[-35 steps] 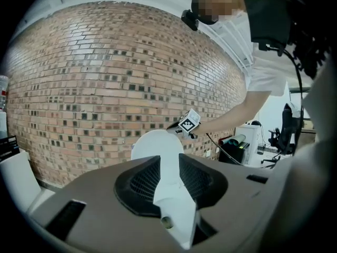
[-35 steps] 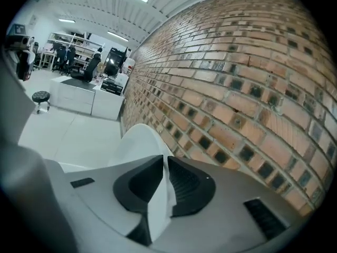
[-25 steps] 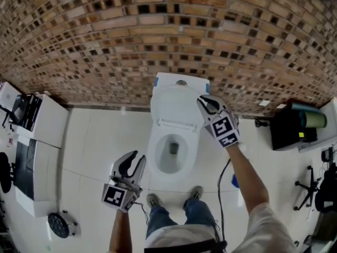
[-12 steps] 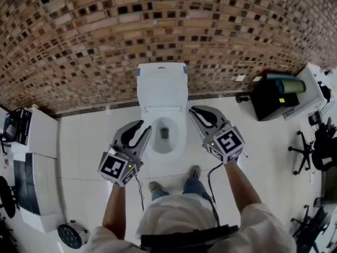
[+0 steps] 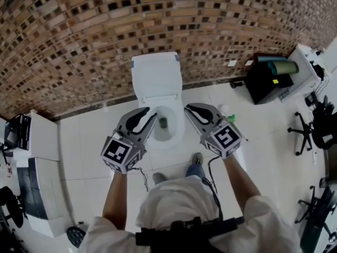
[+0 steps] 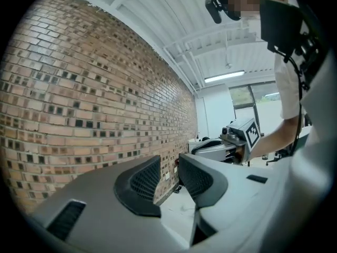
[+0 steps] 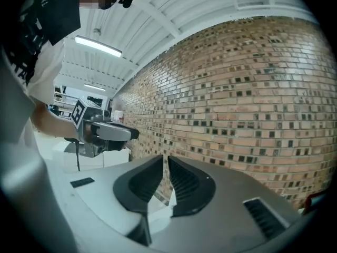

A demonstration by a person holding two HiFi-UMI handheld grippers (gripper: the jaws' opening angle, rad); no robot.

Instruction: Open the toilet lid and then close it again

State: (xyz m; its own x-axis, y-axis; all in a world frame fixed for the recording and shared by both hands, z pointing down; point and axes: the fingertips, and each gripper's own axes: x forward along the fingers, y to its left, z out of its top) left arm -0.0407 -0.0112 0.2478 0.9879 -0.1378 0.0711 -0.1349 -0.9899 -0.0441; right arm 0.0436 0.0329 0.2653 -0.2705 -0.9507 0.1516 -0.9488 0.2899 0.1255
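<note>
The white toilet stands against the brick wall with its lid point(image 5: 156, 77) raised upright and the bowl point(image 5: 167, 133) showing. In the head view both grippers hover level, side by side, over the bowl's front and touch nothing. My left gripper point(image 5: 144, 118) is at the bowl's left; its pads point(image 6: 146, 179) stand a little apart with nothing between them. My right gripper point(image 5: 192, 111) is at the bowl's right, its jaws closed and empty point(image 7: 166, 165). Each gripper view shows only the brick wall and the other gripper; the toilet is out of sight there.
The brick wall point(image 5: 79, 30) runs behind the toilet. A black case with a green roll point(image 5: 269, 77) sits on the floor at right, an office chair point(image 5: 316, 133) further right. A white cabinet point(image 5: 43, 141) stands at left. The person's shoes point(image 5: 197, 158) are just before the bowl.
The right gripper has come away from the raised lid and drawn back beside the bowl. The left gripper has risen and moved forward to the bowl's left. The lid stays up.
</note>
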